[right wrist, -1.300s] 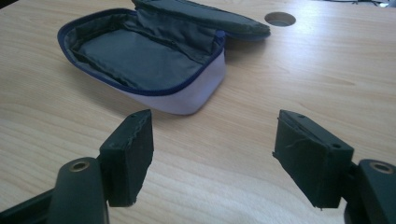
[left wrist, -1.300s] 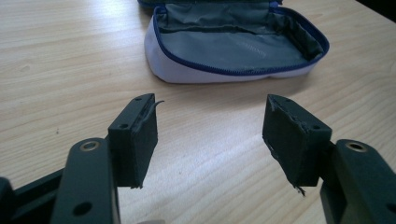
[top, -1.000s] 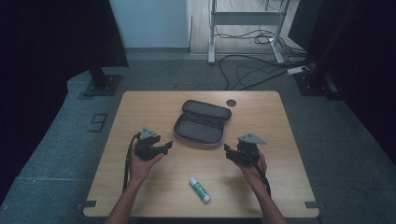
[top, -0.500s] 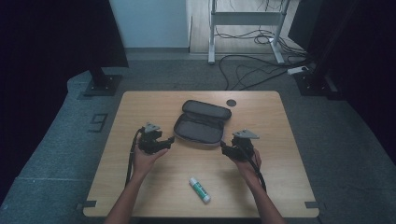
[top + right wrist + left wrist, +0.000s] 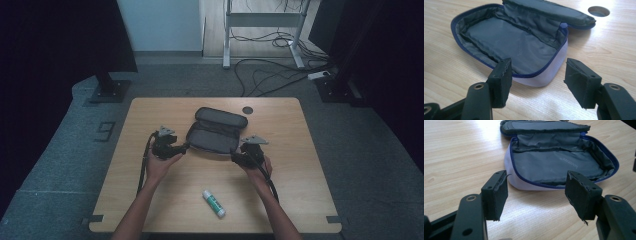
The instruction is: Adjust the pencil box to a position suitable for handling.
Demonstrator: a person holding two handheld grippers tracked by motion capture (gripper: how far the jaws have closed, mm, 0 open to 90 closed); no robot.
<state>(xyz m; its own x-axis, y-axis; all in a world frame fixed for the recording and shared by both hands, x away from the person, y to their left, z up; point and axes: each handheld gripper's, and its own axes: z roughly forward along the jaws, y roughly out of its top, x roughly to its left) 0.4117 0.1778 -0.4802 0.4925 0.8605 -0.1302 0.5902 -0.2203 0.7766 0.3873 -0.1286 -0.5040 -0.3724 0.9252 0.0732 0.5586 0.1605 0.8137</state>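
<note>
Open pencil case (image 5: 216, 135) at the desk (image 5: 150, 115) centre, lid folded back, glue stick (image 5: 214, 203) near the front edge. To seat a grip, each gripper should straddle a case end squarely at the zipper rim. Left gripper (image 5: 536, 191): jaws spread, nothing between them. Right gripper (image 5: 537, 75): jaws have just been closing, yet apart and empty, near the case corner.
</note>
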